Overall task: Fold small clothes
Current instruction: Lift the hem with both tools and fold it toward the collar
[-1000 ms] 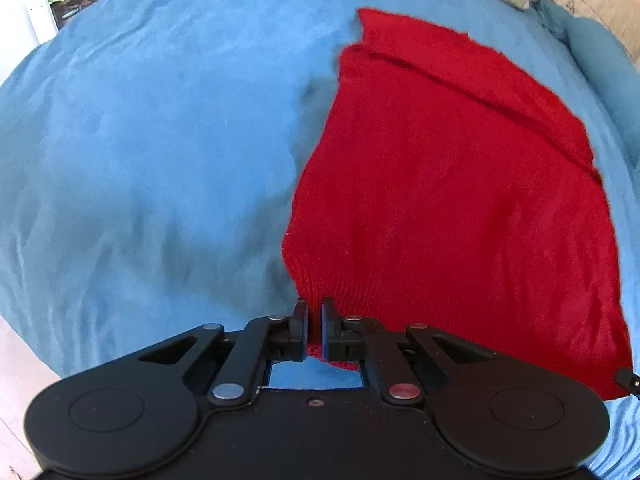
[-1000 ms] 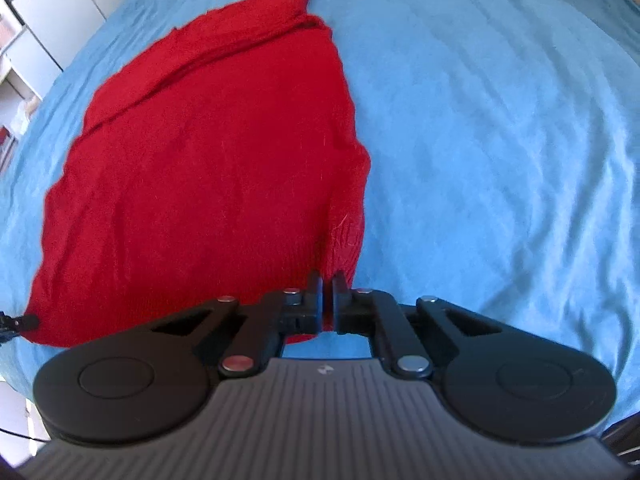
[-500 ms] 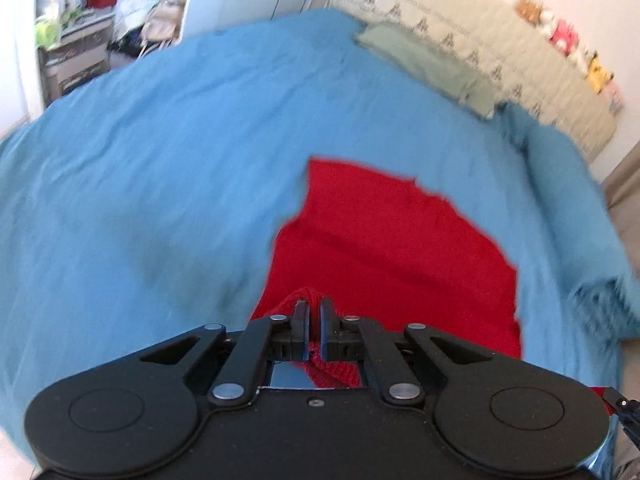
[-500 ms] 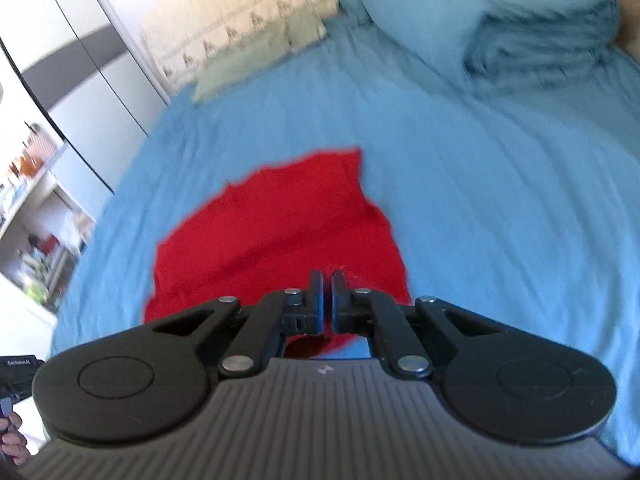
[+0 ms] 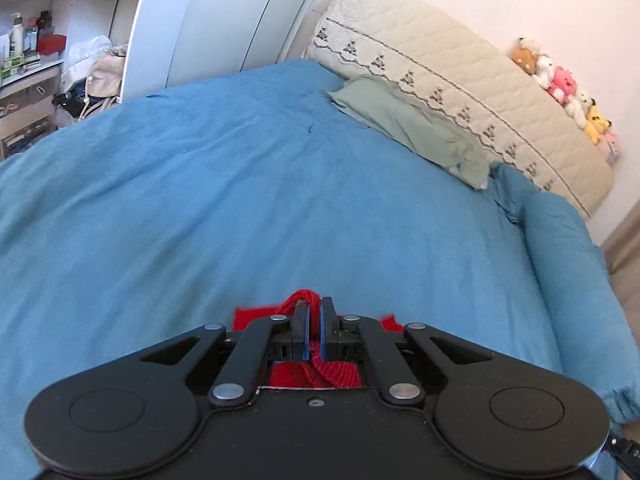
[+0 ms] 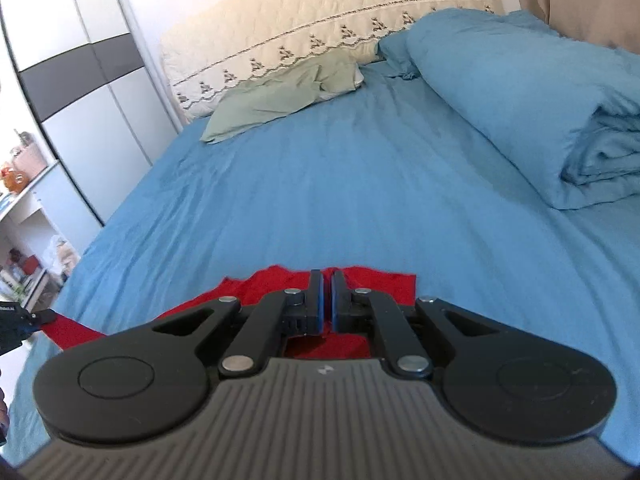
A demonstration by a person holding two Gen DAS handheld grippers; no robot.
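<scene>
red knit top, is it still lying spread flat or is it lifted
Lifted at its near edge. The red knit top is bunched between the shut left gripper, and the right gripper pinches it too. Whether it is folded cannot be told.

Red knit garment (image 5: 316, 372), ribbed weave; plain red cloth in the right wrist view (image 6: 280, 284). Bed sheet (image 5: 240, 208) solid mid-blue. Folded duvet (image 6: 520, 96) same blue. Pillow (image 5: 404, 124) pale sage green. Headboard cover (image 5: 440, 64) cream, quilted, with a scalloped dark embroidered border. Both grippers black, left gripper (image 5: 314, 308), right gripper (image 6: 327, 280), with blue pads (image 5: 306, 336). Wardrobe (image 6: 80, 72) white with a dark grey band. Plush toys (image 5: 560, 84): brown, white, pink, yellow.
</scene>
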